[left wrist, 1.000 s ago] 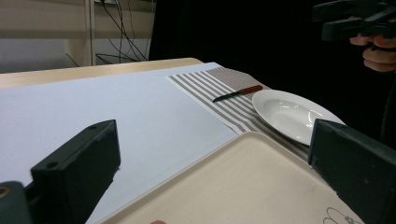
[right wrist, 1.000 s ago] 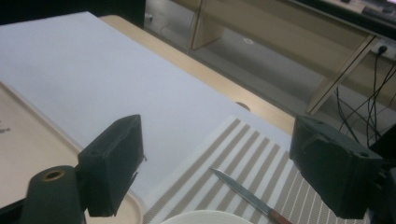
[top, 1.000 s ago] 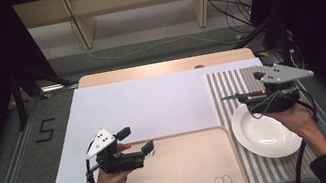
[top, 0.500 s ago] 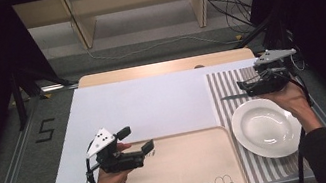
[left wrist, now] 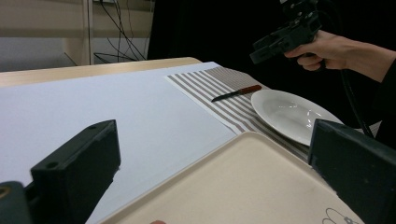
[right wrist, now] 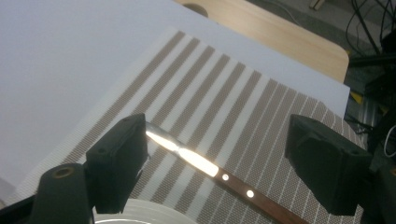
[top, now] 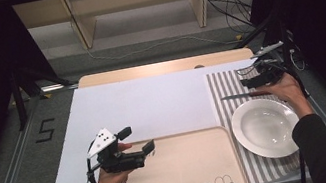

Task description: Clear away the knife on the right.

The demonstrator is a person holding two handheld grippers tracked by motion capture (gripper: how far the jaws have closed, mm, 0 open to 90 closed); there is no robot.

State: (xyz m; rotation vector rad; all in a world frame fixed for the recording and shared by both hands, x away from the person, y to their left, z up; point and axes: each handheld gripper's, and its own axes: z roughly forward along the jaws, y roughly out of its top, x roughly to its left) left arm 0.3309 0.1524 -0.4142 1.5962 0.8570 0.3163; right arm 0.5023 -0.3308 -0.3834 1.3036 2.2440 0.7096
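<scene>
High view: the right gripper point(top: 261, 75) hovers above the striped placemat point(top: 223, 86), jaws spread wide and holding nothing; the table knife point(top: 239, 95) lies flat on the placemat just beyond the far rim of the white plate point(top: 266, 127).
Step in hand: judged from these pictures, the right gripper is lining up to pick the knife off the placemat.
Doing it well: come down with the jaws straddling the knife across its width, near where the blade meets the handle; the knife lies thin and flat, so the fingertips likely need to reach the weave before closing, and they should stay off the plate's rim.
Left gripper point(top: 133, 152): parked left of the plate, at the near-left corner of the beige tray point(top: 181, 179), jaws apart and empty.
Right gripper view: adds what the high view lacks, a shiny blade, two rivets and a reddish-brown wooden handle on the knife point(right wrist: 210, 170), lying slantwise between the two jaws with the plate's rim point(right wrist: 121, 218) at the bottom edge.
Left gripper view: shows from the side that the right gripper point(left wrist: 275, 39) is held well above the placemat, and that the knife point(left wrist: 236, 93) is just beside the plate point(left wrist: 294, 114); whether they touch cannot be told.
</scene>
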